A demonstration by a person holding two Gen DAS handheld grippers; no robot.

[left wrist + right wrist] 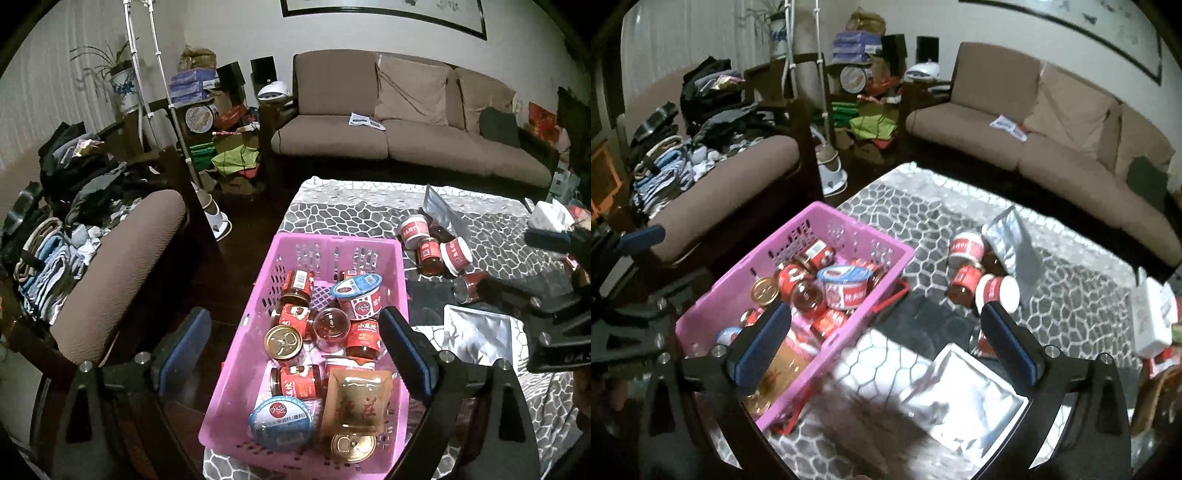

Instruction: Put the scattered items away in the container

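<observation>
A pink basket (pixel 400 280) (pixel 731 284) stands on the patterned table and holds several red jars, blue-lidded cups, gold-lidded cans and a brown pouch (pixel 356 402). My left gripper (pixel 295 354) hangs open and empty over the basket. My right gripper (pixel 886 343) is open and empty above a flat silver pouch (pixel 964 402) (pixel 476 336) right of the basket. Loose jars and white-lidded cups (pixel 436 247) (pixel 979 273) lie beyond it, beside a standing silver pouch (pixel 1015 247) (pixel 443 214). The right gripper's body (pixel 554 295) shows in the left wrist view.
The table wears a grey cloth with a stone pattern (pixel 923 206). A brown sofa (pixel 406 122) stands behind, and an armchair piled with clothes (pixel 92 221) on the left. White and red boxes (pixel 1148 321) sit at the table's right edge. A red basket handle (pixel 894 295) lies beside the basket.
</observation>
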